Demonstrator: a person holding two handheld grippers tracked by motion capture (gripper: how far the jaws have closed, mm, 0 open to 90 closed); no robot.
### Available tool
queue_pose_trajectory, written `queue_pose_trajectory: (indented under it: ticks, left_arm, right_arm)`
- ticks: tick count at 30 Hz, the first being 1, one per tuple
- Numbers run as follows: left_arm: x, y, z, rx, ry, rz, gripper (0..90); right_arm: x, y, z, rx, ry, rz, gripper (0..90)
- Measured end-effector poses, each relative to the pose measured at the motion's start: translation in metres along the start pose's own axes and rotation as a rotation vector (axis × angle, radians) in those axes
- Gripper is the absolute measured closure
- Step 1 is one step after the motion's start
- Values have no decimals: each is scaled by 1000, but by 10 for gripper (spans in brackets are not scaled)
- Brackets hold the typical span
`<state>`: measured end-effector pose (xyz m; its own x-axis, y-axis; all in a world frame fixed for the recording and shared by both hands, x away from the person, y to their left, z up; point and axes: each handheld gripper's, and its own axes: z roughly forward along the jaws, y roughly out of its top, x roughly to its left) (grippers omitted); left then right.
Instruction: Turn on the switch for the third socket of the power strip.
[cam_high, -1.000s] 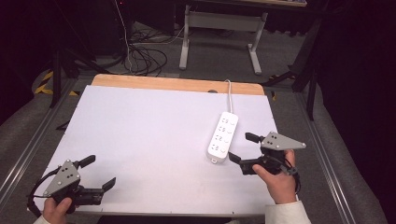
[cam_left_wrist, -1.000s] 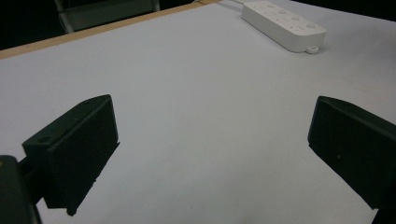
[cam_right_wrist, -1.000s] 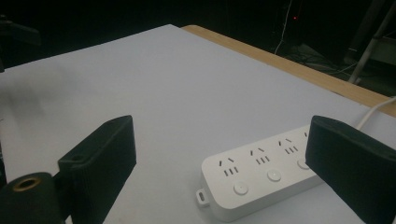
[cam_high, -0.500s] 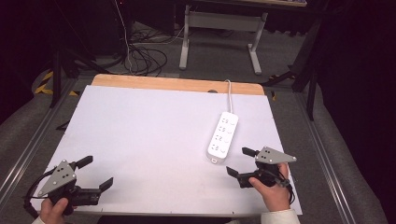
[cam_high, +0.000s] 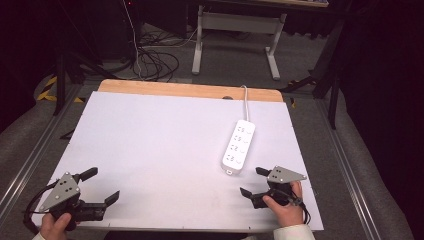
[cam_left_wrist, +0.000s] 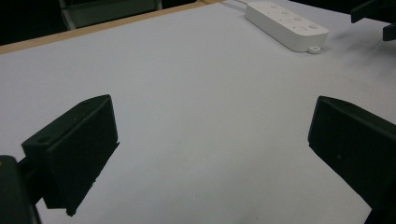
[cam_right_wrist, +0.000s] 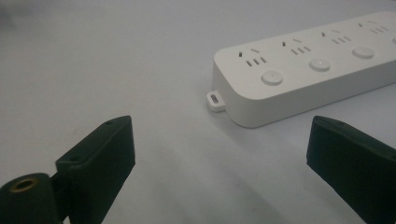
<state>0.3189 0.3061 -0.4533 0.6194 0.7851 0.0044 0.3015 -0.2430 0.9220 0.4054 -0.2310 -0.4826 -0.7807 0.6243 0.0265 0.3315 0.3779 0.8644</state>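
Two tongs sit wide open and empty: right tongs (cam_high: 254, 181) just beside the white power strip (cam_high: 238, 146) on the desk (cam_high: 160, 145), left tongs (cam_high: 100, 185) well apart; bare surface between them.

A white sheet (cam_high: 165, 150) covers the table, leaving a strip of wooden edge (cam_high: 190, 91) bare at the far side. Beyond it, black cables (cam_high: 155, 60) lie tangled on the grey floor beside a pale metal stand (cam_high: 237, 35).
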Motion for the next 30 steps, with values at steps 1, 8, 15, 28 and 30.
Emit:
queue_pose_trajectory:
  ticks: [1,8,15,28,30]
  left_arm:
    - [0,0,0,0,0,0,21]
    - [-2,-4,-2,1,-1,-9,21]
    - [-1,-6,4,6,37,-9,20]
    - [2,-8,6,-15,47,-7,21]
    - [2,-8,6,-12,44,-7,20]
  right_arm:
    - [0,-1,1,9,-2,0,84]
    - [5,-7,5,38,-12,2,90]
    - [9,-9,10,81,-6,0,92]
    - [9,-6,0,-10,-57,-21,100]
    - [9,-6,-1,-14,-58,-21,100]
